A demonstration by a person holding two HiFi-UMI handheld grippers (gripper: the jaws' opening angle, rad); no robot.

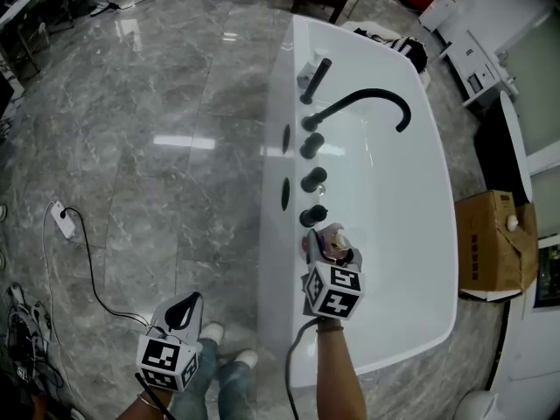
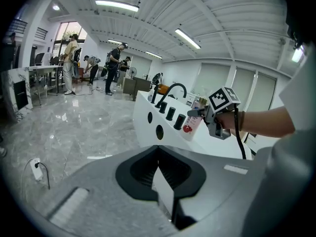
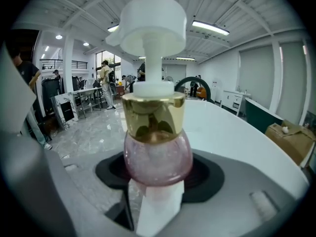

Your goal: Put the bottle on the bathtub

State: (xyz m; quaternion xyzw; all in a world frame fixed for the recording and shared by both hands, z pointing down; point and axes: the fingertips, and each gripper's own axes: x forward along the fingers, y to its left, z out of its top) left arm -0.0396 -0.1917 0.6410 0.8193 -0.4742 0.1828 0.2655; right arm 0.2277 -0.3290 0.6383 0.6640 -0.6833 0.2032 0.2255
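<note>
The bottle is a pump bottle with a white body and red label, pink glass shoulder, gold collar and white pump head. It is on the white bathtub's rim, just in front of the nearest black knob. My right gripper reaches over the rim with the bottle between its widely spread jaws; the pads do not seem to press on it. In the left gripper view the bottle leans slightly under the right gripper. My left gripper hangs low over the floor, shut and empty.
A black curved faucet, a hand shower and more black knobs line the tub's rim. A cardboard box stands right of the tub. A power strip with cable lies on the marble floor. People stand far back.
</note>
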